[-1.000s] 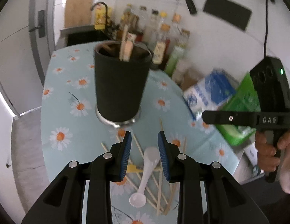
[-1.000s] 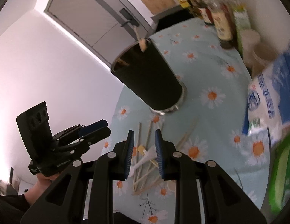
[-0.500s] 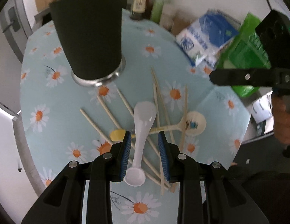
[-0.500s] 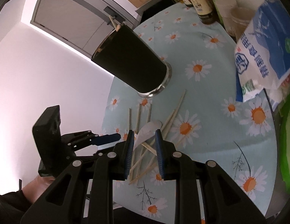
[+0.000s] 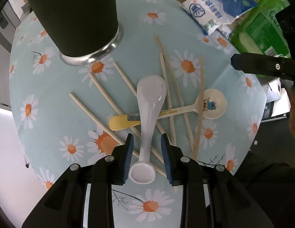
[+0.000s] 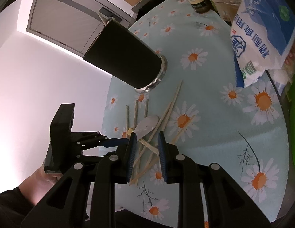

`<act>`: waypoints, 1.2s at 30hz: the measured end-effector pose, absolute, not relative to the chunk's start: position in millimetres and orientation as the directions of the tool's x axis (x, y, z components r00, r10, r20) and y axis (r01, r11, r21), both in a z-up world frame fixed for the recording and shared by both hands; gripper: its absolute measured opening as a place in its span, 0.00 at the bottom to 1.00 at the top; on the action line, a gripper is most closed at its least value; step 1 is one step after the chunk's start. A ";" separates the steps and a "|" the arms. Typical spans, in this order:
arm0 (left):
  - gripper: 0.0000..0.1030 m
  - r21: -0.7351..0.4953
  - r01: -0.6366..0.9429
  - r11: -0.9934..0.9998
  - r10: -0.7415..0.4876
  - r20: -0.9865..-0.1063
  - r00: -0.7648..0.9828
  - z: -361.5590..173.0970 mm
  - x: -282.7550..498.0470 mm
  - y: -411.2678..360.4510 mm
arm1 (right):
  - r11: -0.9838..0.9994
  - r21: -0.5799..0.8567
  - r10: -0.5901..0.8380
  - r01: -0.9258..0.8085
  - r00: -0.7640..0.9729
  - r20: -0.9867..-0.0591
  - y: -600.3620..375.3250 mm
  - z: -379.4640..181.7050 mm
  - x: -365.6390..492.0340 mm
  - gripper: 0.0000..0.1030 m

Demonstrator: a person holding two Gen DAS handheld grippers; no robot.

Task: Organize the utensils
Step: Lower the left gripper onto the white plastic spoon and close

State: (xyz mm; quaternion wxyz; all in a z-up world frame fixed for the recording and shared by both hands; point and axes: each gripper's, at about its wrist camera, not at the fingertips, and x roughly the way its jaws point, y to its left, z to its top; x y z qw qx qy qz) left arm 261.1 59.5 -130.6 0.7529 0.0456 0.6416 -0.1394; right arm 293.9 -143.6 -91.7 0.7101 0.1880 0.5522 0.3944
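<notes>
The left tool (image 5: 147,147) points steeply down over the daisy-patterned surface (image 5: 52,114), its jaws narrowly parted either side of the white spoon (image 5: 148,114) handle, not yet pressing it, probably lined up for a pick. The spoon lies across scattered chopsticks (image 5: 101,96) and a cream cartoon-printed spoon (image 5: 212,104), whose handle lettering is too small to read. The black holder cup (image 5: 77,17) stands just behind, likely the destination. The right tool (image 6: 146,153), also narrowly open and empty, hovers over the same pile. A blue-and-white bag (image 5: 217,5) carries Chinese characters.
</notes>
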 end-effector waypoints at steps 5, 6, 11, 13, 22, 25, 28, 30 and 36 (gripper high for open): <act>0.27 -0.104 0.273 0.956 -0.136 -0.986 0.100 -136.0 268.6 55.9 | 0.618 0.711 0.771 -0.334 0.085 -0.631 -148.6 -94.5 293.9 0.24; 0.27 -0.096 0.268 0.959 -0.125 -0.988 0.095 -137.6 271.1 55.5 | 0.618 0.713 0.772 -0.332 0.086 -0.629 -149.3 -94.8 294.0 0.24; 0.27 -0.071 0.276 0.958 -0.096 -0.993 0.075 -143.9 291.8 46.0 | 0.617 0.717 0.775 -0.324 0.096 -0.624 -155.2 -94.6 294.2 0.24; 0.18 -0.069 0.284 0.956 -0.092 -0.993 0.069 -145.2 295.6 43.9 | 0.618 0.717 0.775 -0.323 0.098 -0.624 -156.8 -94.1 294.1 0.24; 0.11 -0.071 0.302 0.951 -0.098 -0.992 0.074 -145.4 304.6 31.7 | 0.618 0.723 0.776 -0.309 0.087 -0.625 -159.1 -98.1 298.8 0.24; 0.11 -0.071 0.297 0.952 -0.102 -0.991 0.091 -142.9 305.0 31.8 | 0.614 0.727 0.777 -0.306 0.075 -0.625 -157.7 -99.5 301.0 0.24; 0.11 -0.086 0.275 0.958 -0.122 -0.985 0.119 -138.6 298.8 35.6 | 0.612 0.730 0.778 -0.304 0.067 -0.625 -155.1 -101.0 302.7 0.24; 0.11 -0.095 0.271 0.958 -0.133 -0.983 0.125 -133.8 293.3 41.6 | 0.610 0.734 0.779 -0.299 0.058 -0.624 -152.9 -103.6 304.0 0.24; 0.10 -0.137 0.239 0.961 -0.176 -0.973 0.149 -121.9 280.2 55.1 | 0.595 0.764 0.791 -0.248 0.012 -0.612 -148.2 -115.1 309.5 0.24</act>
